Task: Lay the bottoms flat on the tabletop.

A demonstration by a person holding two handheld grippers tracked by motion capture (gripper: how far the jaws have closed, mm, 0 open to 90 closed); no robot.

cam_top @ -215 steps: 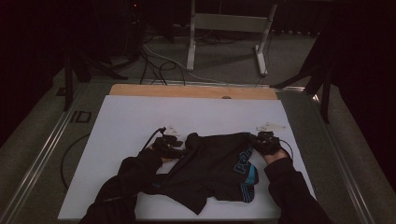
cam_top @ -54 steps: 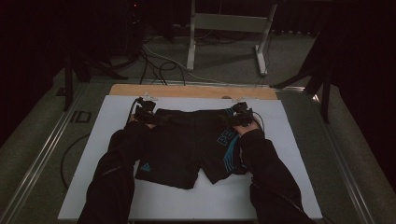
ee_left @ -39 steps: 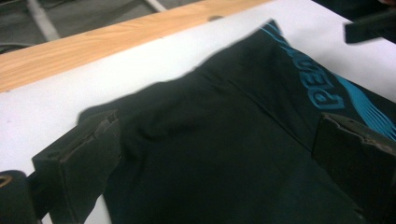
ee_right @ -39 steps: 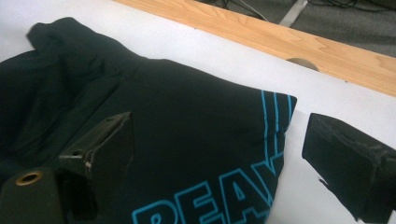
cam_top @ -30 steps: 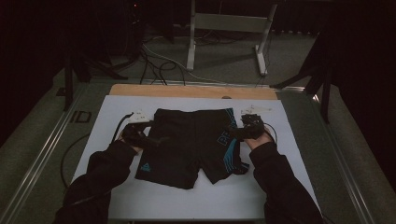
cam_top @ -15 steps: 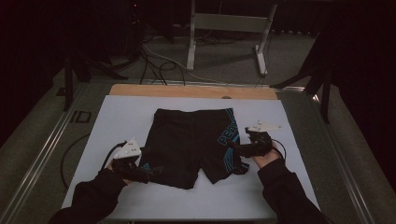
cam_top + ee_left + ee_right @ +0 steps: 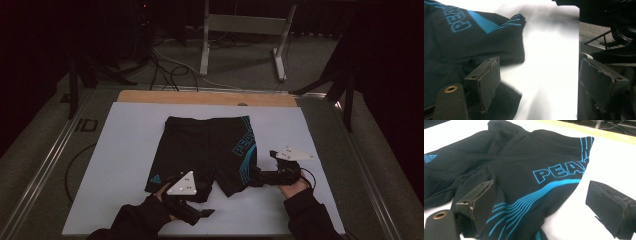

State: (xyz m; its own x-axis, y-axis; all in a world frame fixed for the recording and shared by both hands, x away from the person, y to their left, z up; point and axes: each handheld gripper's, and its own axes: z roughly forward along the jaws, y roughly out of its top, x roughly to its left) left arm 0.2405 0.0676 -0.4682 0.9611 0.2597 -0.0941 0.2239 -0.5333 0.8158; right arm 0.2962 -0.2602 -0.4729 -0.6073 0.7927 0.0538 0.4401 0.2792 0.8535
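Both pairs of jaws are held wide apart with nothing between them. In the left gripper view, one pad (image 7: 485, 80) is seen over the dark hem of the black shorts (image 7: 461, 42) and the other over the near edge of the white board (image 7: 549, 75). In the right gripper view, one pad (image 7: 480, 205) is set above the striped leg of the shorts (image 7: 524, 170), while the other is placed over bare board (image 7: 599, 165) beside it.

From the high view, the left gripper (image 7: 207, 212) is found at the near side of the board, just below the left leg opening, held by the left hand (image 7: 155, 202). The right gripper (image 7: 252, 179) is pointed at the outer hem of the right leg, gripped by the right hand (image 7: 295, 182).

The shorts (image 7: 205, 150) are laid flat on the middle of the white board (image 7: 125, 150), waistband toward the far side and blue lettering along the right leg. A strip of wooden table (image 7: 200, 97) is visible beyond the far edge of the board.
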